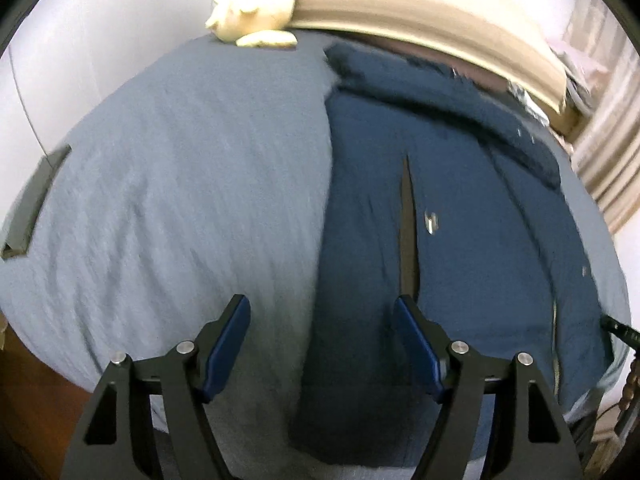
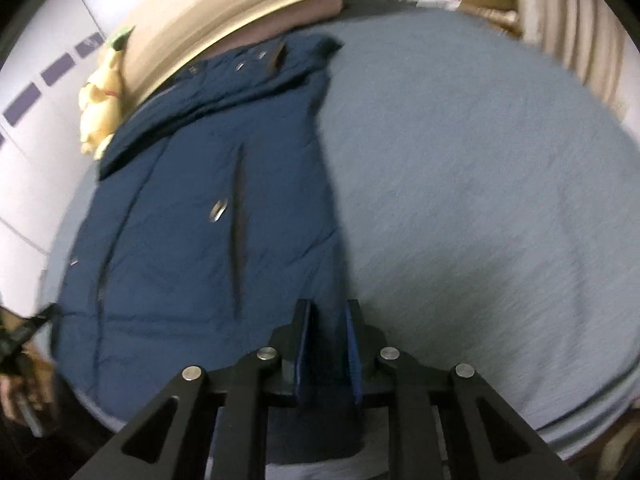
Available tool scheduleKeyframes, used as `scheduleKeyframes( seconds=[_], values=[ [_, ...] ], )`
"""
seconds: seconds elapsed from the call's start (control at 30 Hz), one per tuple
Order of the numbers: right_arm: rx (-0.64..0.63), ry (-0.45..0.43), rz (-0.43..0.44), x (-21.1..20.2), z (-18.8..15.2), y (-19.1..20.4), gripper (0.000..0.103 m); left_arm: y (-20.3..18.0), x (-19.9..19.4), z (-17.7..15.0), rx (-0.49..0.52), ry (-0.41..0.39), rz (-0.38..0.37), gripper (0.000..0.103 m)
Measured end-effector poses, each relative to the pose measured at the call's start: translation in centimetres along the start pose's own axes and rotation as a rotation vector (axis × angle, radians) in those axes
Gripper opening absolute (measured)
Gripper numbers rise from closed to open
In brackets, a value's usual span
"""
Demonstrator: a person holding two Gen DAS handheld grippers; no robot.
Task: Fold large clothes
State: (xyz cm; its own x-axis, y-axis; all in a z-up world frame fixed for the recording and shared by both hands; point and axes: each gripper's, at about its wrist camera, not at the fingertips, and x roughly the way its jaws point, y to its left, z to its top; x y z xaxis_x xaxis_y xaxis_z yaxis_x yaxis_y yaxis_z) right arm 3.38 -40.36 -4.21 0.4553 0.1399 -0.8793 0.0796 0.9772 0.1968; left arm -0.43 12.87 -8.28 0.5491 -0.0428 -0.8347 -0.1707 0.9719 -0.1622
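Observation:
A large navy blue jacket [image 1: 460,216] lies spread lengthwise on a grey-blue bed sheet [image 1: 180,184], collar at the far end by the headboard. It has a dark pocket slit and a metal snap. My left gripper [image 1: 322,312] is open and empty, hovering over the jacket's near left edge. In the right wrist view the jacket [image 2: 192,216] fills the left half of the bed. My right gripper [image 2: 328,316] is shut on a fold of the jacket's near right edge.
A cream plush toy [image 1: 252,8] sits at the head of the bed, also in the right wrist view [image 2: 100,100]. A beige headboard [image 1: 440,20] runs behind. The sheet [image 2: 480,200] stretches right of the jacket. White tiled wall at left.

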Motion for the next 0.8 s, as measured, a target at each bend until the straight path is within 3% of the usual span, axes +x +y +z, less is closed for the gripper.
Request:
scheduleKeyframes(
  seconds=[0.03, 0.1, 0.13, 0.17, 0.3, 0.47, 0.53, 0.63, 0.73, 0.8],
  values=[
    [0.001, -0.030, -0.043, -0.7, 1.1, -0.1, 0.028, 0.0, -0.2, 0.8, -0.003, -0.016, 0.003, 0.075],
    [0.026, -0.096, -0.081, -1.6, 4.0, -0.3, 0.051, -0.1, 0.0, 3.8, -0.012, -0.052, 0.006, 0.075],
    [0.031, -0.124, -0.076, -1.7, 5.7, -0.2, 0.071, -0.7, 0.7, 6.3, 0.000, -0.069, 0.012, 0.075],
    [0.020, -0.168, -0.052, -1.7, 8.4, 0.4, 0.075, -1.0, 1.3, 7.8, 0.011, -0.079, 0.017, 0.075],
    [-0.012, -0.247, 0.026, 0.5, 17.8, 3.3, 0.075, -4.2, 5.7, 16.5, 0.066, -0.124, 0.029, 0.075],
    [-0.041, -0.228, 0.049, 9.1, 30.0, 7.7, 0.073, -7.1, 12.8, 24.9, 0.100, -0.149, 0.123, 0.075],
    [-0.038, -0.189, 0.042, 12.2, 32.7, 8.4, 0.070, -8.1, 15.9, 28.0, 0.109, -0.128, 0.097, 0.075],
    [-0.120, -0.125, -0.066, 17.6, 36.1, 10.6, 0.046, -9.5, 19.5, 31.6, 0.128, -0.105, 0.123, 0.075],
    [-0.158, -0.056, -0.093, 22.0, 38.2, 11.1, 0.043, -10.5, 22.2, 34.1, 0.140, -0.108, 0.120, 0.075],
    [-0.130, -0.011, -0.164, 24.7, 38.4, 9.9, 0.041, -11.1, 25.5, 34.7, 0.185, -0.046, 0.214, 0.075]
  ],
)
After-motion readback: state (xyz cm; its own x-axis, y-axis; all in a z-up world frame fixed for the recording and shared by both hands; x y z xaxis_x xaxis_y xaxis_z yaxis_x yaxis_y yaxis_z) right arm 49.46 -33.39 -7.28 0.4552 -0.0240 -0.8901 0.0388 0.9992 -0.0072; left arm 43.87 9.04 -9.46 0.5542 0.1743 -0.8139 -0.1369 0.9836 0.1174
